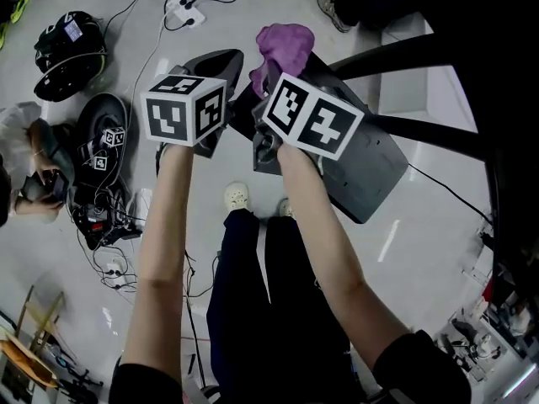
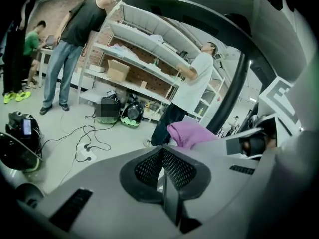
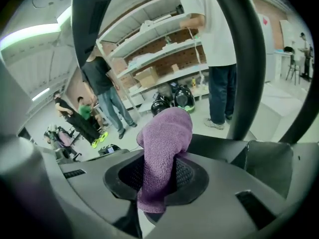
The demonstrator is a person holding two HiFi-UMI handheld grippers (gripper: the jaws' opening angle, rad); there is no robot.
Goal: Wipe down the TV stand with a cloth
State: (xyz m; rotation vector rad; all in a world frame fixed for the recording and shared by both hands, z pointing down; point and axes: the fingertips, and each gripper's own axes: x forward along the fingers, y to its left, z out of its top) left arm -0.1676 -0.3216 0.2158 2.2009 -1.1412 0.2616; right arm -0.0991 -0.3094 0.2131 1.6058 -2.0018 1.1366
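My right gripper (image 1: 268, 81) (image 3: 158, 183) is shut on a purple cloth (image 1: 283, 44) (image 3: 163, 153), which bulges up out of the jaws and hangs down between the pads. My left gripper (image 1: 219, 60) (image 2: 162, 169) is shut with nothing in it, level with the right one and just to its left. The cloth (image 2: 191, 133) also shows past the left jaws. The TV stand has a dark grey base plate (image 1: 375, 171) (image 3: 269, 158) under the right gripper and curved black poles (image 1: 421, 50) (image 3: 245, 59) (image 2: 234, 93) rising on the right. The cloth hangs in the air above the base.
Cables and a power strip (image 1: 184, 8) lie on the pale floor. Black bags and gear (image 1: 69, 53) sit at the left beside a crouching person (image 1: 25, 154). Long shelves (image 2: 134, 59) and standing people (image 2: 194, 83) are ahead. My own legs (image 1: 269, 293) are below.
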